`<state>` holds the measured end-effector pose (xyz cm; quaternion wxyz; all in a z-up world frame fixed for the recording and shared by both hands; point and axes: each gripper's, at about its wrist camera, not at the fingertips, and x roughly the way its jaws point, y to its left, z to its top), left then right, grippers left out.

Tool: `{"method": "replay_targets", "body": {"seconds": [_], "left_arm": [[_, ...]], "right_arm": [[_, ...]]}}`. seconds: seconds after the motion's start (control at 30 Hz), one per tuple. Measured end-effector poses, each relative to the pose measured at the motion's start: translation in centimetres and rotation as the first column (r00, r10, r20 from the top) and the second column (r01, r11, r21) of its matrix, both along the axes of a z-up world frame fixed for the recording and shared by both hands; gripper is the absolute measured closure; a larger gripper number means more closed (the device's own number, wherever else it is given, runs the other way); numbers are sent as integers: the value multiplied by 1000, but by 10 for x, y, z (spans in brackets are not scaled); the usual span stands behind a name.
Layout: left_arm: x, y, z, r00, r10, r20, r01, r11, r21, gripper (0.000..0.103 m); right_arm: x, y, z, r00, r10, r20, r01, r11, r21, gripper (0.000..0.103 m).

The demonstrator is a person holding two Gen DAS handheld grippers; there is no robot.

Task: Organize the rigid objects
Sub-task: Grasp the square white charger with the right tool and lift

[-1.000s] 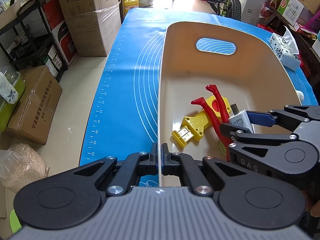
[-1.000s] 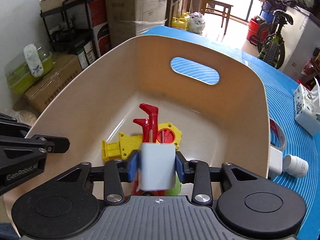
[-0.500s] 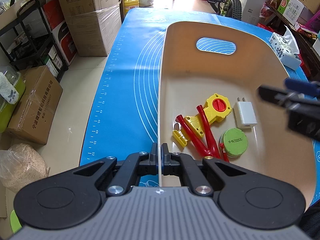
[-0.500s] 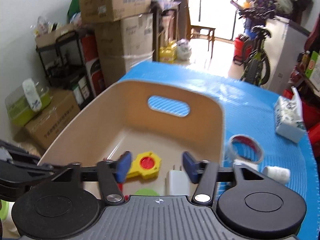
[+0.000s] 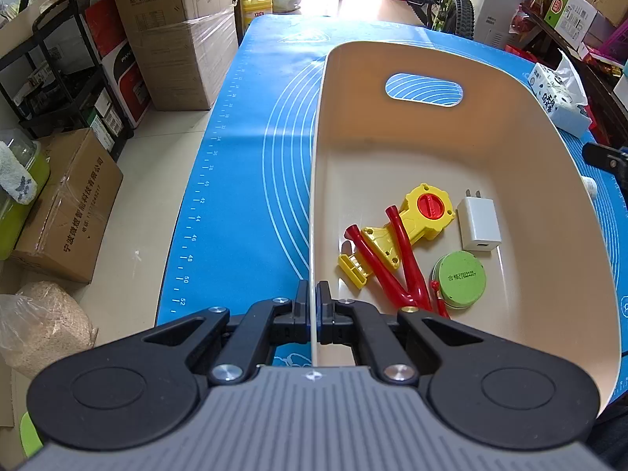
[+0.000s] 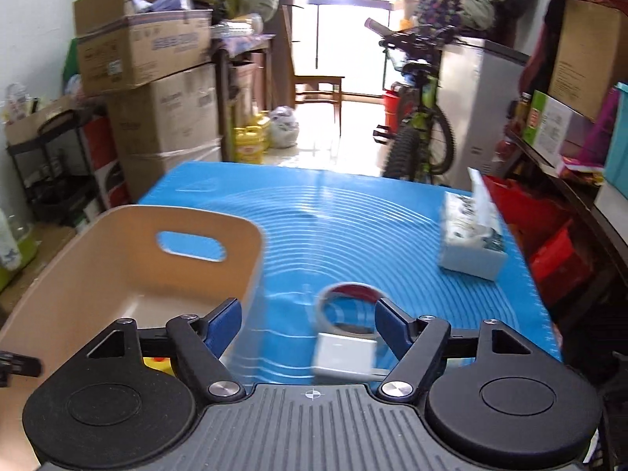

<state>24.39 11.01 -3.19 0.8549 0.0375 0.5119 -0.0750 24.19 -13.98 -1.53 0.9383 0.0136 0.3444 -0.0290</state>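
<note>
Pinching the thin near rim of a beige plastic bin [image 5: 392, 149] between fully closed jaws, the left gripper [image 5: 313, 306] steadies the container on a blue silicone mat [image 5: 251, 157]. Inside the bin lie a yellow toy tool with a red dial [image 5: 416, 219], a red plastic slingshot-shaped piece [image 5: 392, 259], a round green tin [image 5: 461, 278] and a white wall charger [image 5: 478, 224].

To the right of the bin, the right gripper [image 6: 309, 324] hangs over the open mat with nothing between its blue pads [image 6: 225, 320], its jaws opening. Just ahead of it and slightly right of its centre line lies a small white rectangular adapter [image 6: 342, 357], its long side running across the gripper's line, from one pad toward the other. Touching or overlapping the adapter's far edge is a clear roll of tape with a red core [image 6: 347, 306], lying flat; motion blur hides which. Farther right stands a patterned tissue box [image 6: 471, 243], well apart.

The right hand is plainly the nearer one for the adapter; a short reach forward and down, nudged right, would likely straddle it, though the tape roll crowds the far side.
</note>
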Motion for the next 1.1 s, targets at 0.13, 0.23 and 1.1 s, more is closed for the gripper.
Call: {"method": "replay_targets", "body": {"seconds": [0.13,0.23,1.1], "left_arm": [[0,0,0,1000,0,0,0,1000,1,99],[0,0,0,1000,-3,0,3,1000,1,99],[0,0,0,1000,-2,-1,2,1000,1,99]], "right_arm": [[11,-11,-23,999,-18,-42,17,1000,-22,23],[18,-13,-41,998,-19,-65,17,999,-40,23],[39,-17,-89,987,-11,-158,1,998,-59,45]]}}
